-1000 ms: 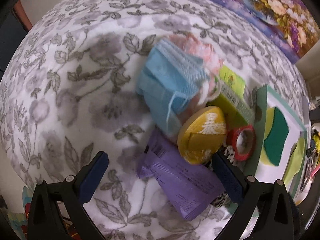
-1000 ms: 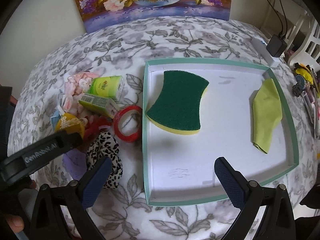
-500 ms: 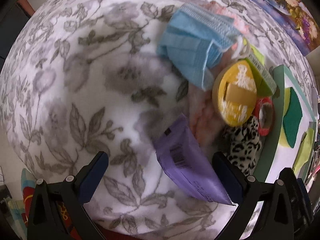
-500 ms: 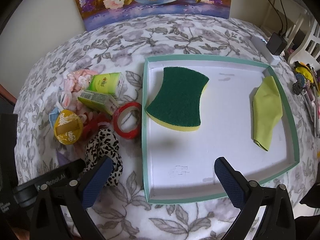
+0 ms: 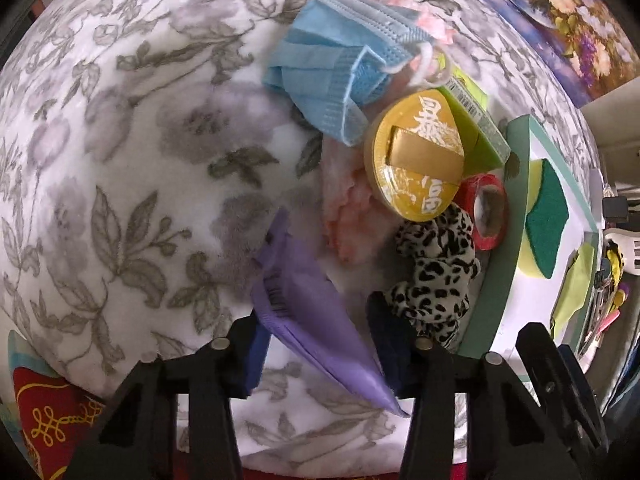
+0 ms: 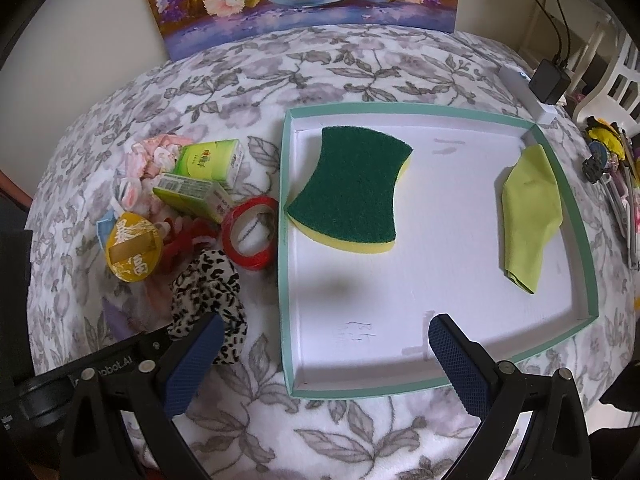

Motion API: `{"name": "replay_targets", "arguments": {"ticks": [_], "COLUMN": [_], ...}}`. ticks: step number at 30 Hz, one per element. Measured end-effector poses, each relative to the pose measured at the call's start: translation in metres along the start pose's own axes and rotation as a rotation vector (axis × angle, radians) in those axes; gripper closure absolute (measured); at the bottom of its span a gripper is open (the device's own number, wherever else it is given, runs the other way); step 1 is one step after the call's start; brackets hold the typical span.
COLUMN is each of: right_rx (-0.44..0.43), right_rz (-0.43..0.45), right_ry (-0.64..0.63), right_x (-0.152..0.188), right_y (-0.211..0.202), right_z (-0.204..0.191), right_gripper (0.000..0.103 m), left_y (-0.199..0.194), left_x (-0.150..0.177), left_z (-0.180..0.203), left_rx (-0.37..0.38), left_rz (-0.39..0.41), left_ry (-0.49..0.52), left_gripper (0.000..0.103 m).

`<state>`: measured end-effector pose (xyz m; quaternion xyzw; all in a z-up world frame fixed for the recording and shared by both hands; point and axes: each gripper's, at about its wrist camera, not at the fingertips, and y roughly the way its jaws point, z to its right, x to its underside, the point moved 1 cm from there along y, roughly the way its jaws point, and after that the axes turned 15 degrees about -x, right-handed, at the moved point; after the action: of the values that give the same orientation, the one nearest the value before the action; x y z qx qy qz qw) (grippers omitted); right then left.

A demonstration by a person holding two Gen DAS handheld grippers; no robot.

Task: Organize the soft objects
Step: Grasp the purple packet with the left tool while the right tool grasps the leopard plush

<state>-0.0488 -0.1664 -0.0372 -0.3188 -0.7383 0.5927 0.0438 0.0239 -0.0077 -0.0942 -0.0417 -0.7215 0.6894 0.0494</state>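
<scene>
— Claws first?
— Left claw (image 5: 320,344) is clamped on the purple packet (image 5: 316,320), just beside the leopard scrunchie (image 5: 432,276). Right claw (image 6: 324,344) gapes wide over the near edge of the tray (image 6: 285,240).
— Tray contents?
— Green sponge (image 6: 352,188) at the far left, yellow-green cloth (image 6: 530,212) at the right.
— Hard to see?
— Pink fabric (image 5: 348,216) and blue mask (image 5: 336,64) lie partly buried in the pile.

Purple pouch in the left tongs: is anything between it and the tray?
Yes. The leopard-print scrunchie lies directly between the purple pouch, pinched in the left tongs, and the tray wall. The red tape roll sits against that wall farther along. Lifting over them looks the safest route; the tray floor nearest is bare.
</scene>
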Motion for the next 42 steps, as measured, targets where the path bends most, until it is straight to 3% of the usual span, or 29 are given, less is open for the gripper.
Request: {"name": "replay_targets", "arguments": {"ticks": [2, 3, 9, 23, 33, 42], "right_rx": [0.001, 0.002, 0.005, -0.009, -0.071, -0.115], "right_rz": [-0.001, -0.002, -0.004, -0.003, 0.014, -0.020], "right_ry": [0.001, 0.000, -0.005, -0.050, -0.110, -0.175], "right_x": [0.000, 0.000, 0.000, -0.002, -0.002, 0.001], "right_y": [0.000, 0.000, 0.000, 0.002, 0.004, 0.019], "right_z": [0.001, 0.001, 0.000, -0.011, -0.034, -0.058], "right_gripper": [0.000, 0.000, 0.000, 0.000, 0.000, 0.014], "left_y": [-0.001, -0.002, -0.002, -0.037, -0.043, -0.035], "left_x": [-0.001, -0.004, -0.011, -0.024, -0.038, -0.043], "left_z": [0.002, -0.001, -0.005, -0.031, -0.064, -0.068], "left_rx": [0.007, 0.017, 0.068, 0.124, 0.092, 0.081], "left_rz": [0.002, 0.003, -0.002, 0.081, 0.124, 0.102], "left_ry": [-0.001, -0.002, -0.008, -0.081, -0.165, -0.183], "left_gripper": [0.062, 0.075, 0.075, 0.079, 0.079, 0.079]}}
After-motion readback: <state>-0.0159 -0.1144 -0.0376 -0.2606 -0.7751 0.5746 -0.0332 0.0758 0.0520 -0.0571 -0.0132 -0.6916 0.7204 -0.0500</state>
